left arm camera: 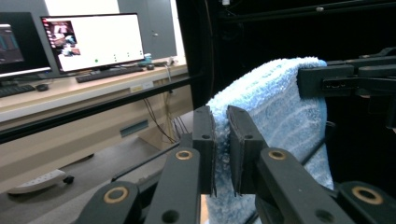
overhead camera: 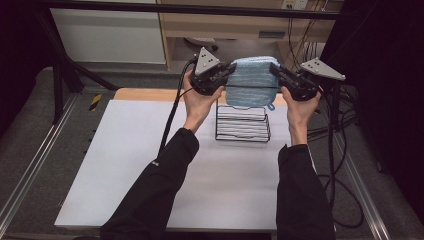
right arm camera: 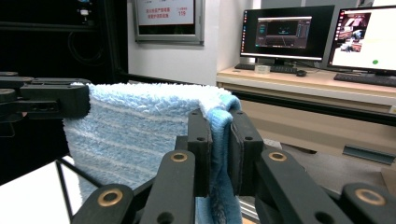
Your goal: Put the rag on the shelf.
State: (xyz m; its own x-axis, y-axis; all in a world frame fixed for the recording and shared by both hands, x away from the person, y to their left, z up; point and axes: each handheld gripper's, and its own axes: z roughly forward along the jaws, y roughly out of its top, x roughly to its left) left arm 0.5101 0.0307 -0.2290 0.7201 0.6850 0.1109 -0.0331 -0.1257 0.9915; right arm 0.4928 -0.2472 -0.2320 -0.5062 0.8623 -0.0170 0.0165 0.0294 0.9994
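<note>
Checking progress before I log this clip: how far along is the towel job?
Done: the blue towel is off the table, folded over, each upper corner pinched by a tool, left tool and right tool. In hand: it hangs stretched between them above the black wire rack. Left, likely: lower it onto the rack and release; the towel's lower edge is near the rack's top but nothing is draped on it yet.

Wall sign (right arm camera: 168, 18), behind the towel: red header lines too blurred to read, ending in "119".
</note>
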